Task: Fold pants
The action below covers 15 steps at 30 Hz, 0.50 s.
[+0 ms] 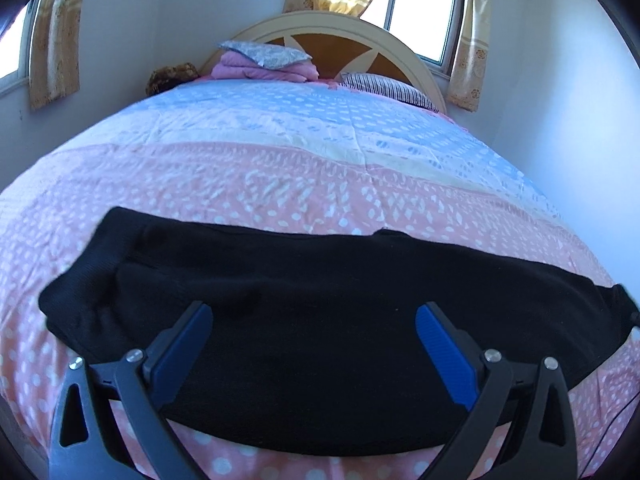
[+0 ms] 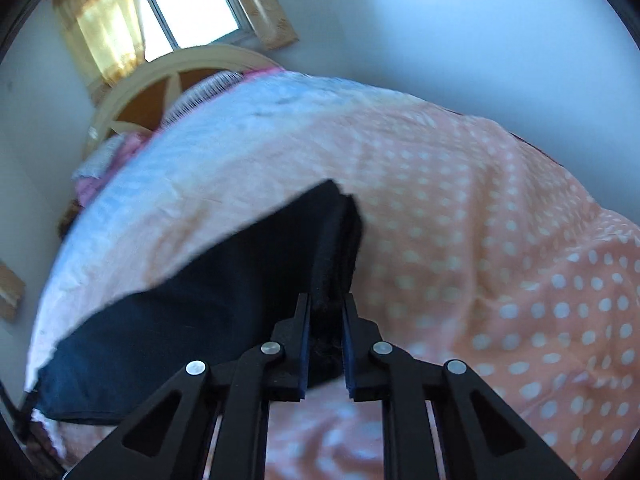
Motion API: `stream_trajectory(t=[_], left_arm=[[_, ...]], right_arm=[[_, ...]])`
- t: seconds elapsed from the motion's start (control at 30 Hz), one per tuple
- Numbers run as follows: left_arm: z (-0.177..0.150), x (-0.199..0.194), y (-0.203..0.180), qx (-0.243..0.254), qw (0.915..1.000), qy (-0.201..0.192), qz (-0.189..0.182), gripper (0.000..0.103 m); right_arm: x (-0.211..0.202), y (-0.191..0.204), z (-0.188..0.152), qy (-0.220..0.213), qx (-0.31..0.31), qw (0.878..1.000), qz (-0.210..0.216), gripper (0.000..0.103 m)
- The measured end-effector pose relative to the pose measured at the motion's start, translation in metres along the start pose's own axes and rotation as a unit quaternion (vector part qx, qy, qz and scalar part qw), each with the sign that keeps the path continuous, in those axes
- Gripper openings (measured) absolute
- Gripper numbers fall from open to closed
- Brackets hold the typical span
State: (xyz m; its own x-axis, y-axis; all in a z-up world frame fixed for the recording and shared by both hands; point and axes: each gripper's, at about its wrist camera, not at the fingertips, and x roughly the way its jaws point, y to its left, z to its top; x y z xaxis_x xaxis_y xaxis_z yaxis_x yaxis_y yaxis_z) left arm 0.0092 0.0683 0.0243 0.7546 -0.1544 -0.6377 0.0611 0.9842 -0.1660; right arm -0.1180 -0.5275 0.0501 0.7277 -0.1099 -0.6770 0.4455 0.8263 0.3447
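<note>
Pants [image 1: 304,344], black, one pair, lie stretched across the near end of the bed [image 1: 280,168], already doubled lengthwise by the look of the stacked edges. We have the right gripper [image 2: 327,300] clenched on the thick bunched end of the pants, cloth plainly pressed between its fingers. Our left gripper [image 1: 314,312] hovers over the other part with fingers spread wide, grasping nothing. To do this step well, we judge the right end should be carried over toward the left end, kept taut and square, while the left pins or catches the cloth so the layers don't slide. Count: one pants, one bed, two grippers, two windows, one striped pillow [image 1: 384,86].
</note>
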Motion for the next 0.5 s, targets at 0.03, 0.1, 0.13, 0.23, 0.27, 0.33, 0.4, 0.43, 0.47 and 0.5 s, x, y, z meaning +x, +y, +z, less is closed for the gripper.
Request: stream_trajectory(t=[0.03,0.1,0.13,0.23,0.27,0.33,0.4,0.43,0.47,0.5], left_arm=[[0.0,-0.002,0.002,-0.001,1.0,-0.003,-0.001,0.103],[0.001,-0.003,0.007,-0.009,0.9999,-0.005,-0.006,0.103],[0.001,-0.003,0.009,-0.014,0.9998,-0.004,-0.01,0.103],[0.0,-0.002,0.014,-0.028,0.9994,-0.002,-0.021,0.103],[-0.001,-0.001,0.014,-0.031,0.9992,0.0,-0.024,0.103],[-0.003,-0.001,0.014,-0.033,0.999,0.002,-0.03,0.103],[-0.006,-0.001,0.014,-0.03,0.999,0.003,-0.032,0.103],[-0.007,-0.002,0.014,-0.03,0.999,0.003,-0.032,0.103],[-0.008,-0.002,0.014,-0.032,0.9989,0.004,-0.033,0.103],[-0.009,-0.002,0.015,-0.033,0.9988,0.005,-0.035,0.103]], right_arm=[[-0.007,0.01,0.0,-0.009,0.003,1.0,0.023,0.014],[-0.021,0.045,0.0,-0.026,-0.015,0.997,0.072,0.014],[-0.025,0.06,-0.002,-0.028,-0.026,0.995,0.087,0.014],[-0.032,0.124,-0.016,-0.018,-0.08,0.984,0.159,0.014],[-0.031,0.147,-0.024,-0.009,-0.103,0.979,0.178,0.013],[-0.021,0.193,-0.046,0.019,-0.143,0.966,0.217,0.013],[-0.008,0.226,-0.068,0.043,-0.171,0.954,0.241,0.013],[0.003,0.247,-0.084,0.055,-0.197,0.947,0.247,0.013],[0.01,0.26,-0.095,0.062,-0.213,0.943,0.247,0.013],[0.02,0.274,-0.11,0.073,-0.229,0.939,0.247,0.014]])
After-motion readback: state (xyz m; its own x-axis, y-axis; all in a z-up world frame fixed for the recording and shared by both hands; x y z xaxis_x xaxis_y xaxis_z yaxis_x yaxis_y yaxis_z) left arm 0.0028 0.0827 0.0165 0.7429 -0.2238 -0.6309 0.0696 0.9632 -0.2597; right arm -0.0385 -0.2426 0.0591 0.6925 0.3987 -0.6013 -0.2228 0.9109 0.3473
